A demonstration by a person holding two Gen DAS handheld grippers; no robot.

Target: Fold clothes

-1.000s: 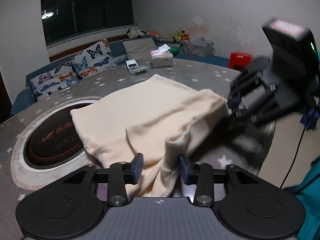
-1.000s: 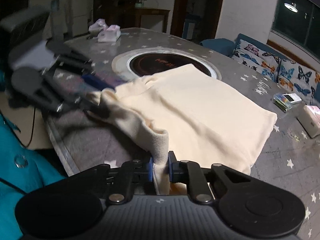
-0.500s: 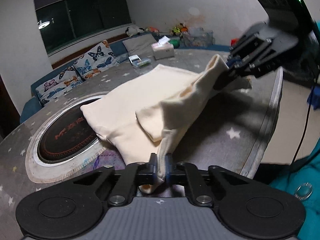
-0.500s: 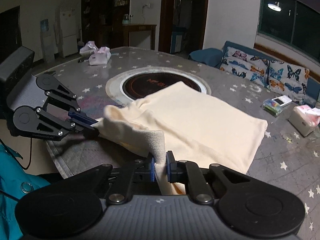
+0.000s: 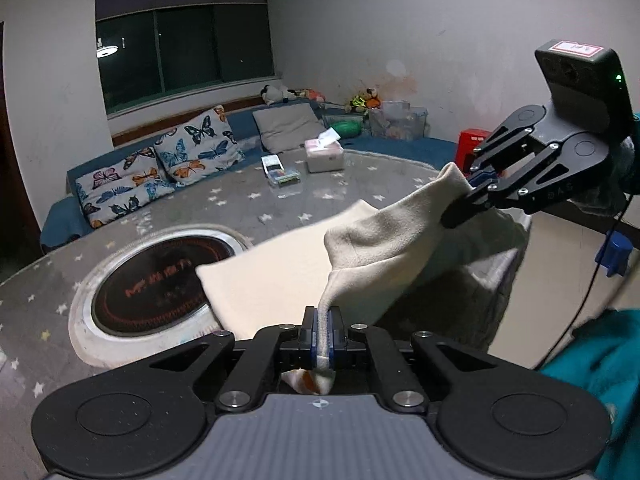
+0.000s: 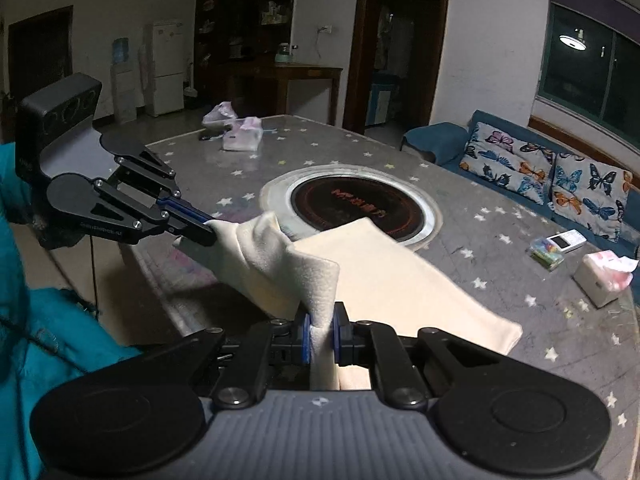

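A: Where is the garment, and what have you got hold of?

B: Your left gripper (image 5: 322,334) is pinched tight on a fold at the near edge of the cream-coloured soft fabric garment (image 5: 288,276), lifted off the round grey star-patterned table (image 5: 256,208). Your right gripper (image 6: 321,332) is likewise clamped on a raised fold, to the right.

A: And the rest of the cloth?

B: It slopes down from your two grips onto the table, its far edge lying beside the round dark inset hotplate (image 6: 360,210). A white tissue box (image 5: 324,156) sits far off.
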